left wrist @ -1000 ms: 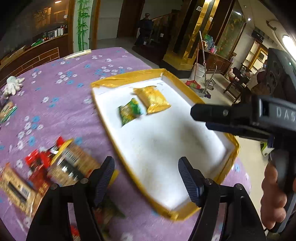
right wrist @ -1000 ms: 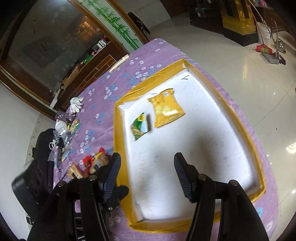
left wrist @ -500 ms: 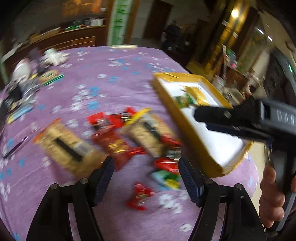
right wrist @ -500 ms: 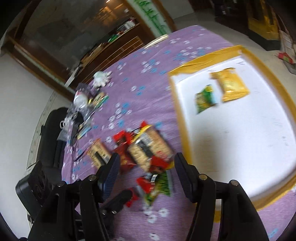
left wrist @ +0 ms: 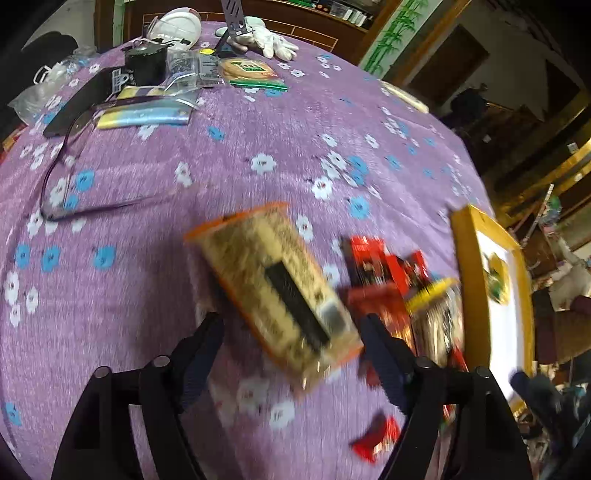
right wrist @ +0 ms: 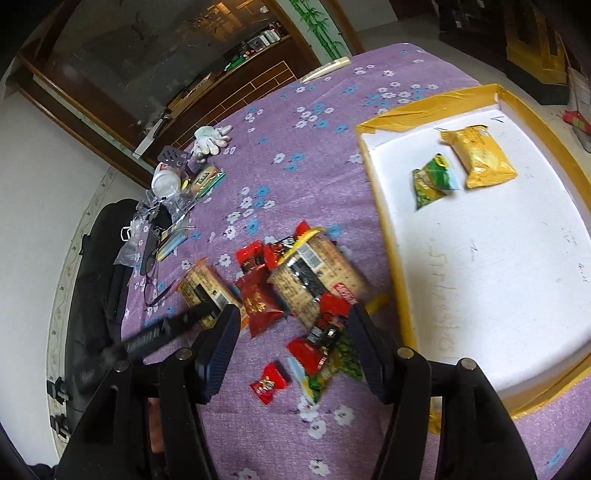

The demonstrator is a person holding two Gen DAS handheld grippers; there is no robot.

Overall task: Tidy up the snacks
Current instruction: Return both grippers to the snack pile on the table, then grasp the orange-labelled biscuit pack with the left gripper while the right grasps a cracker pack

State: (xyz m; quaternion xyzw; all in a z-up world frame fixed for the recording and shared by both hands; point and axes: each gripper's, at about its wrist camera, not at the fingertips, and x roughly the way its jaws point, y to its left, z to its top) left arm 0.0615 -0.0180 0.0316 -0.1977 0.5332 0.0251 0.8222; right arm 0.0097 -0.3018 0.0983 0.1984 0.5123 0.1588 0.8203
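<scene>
A pile of snack packets lies on the purple flowered tablecloth (left wrist: 258, 140). An orange-edged cracker pack (left wrist: 277, 288) lies right ahead of my open, empty left gripper (left wrist: 291, 354). Red packets (left wrist: 376, 273) and a second cracker pack (right wrist: 314, 277) lie to its right. My open, empty right gripper (right wrist: 291, 343) hovers over a red and a green packet (right wrist: 325, 354); a small red candy (right wrist: 269, 384) lies near. The white tray (right wrist: 480, 258) with a yellow rim holds a yellow packet (right wrist: 480, 155) and a green packet (right wrist: 432, 181). The left gripper also shows in the right wrist view (right wrist: 177, 325).
At the table's far left lie glasses (left wrist: 74, 162), a black phone (left wrist: 81, 103), clear bags, a white cup (left wrist: 177, 29) and a white glove (right wrist: 212, 138). A black chair (right wrist: 96, 280) stands beside the table. The tray's edge (left wrist: 469, 288) is at the right.
Both grippers swung left from over the tray to the snack pile on the cloth. The left one moved closer to the orange-edged cracker pack. Both stayed open.
</scene>
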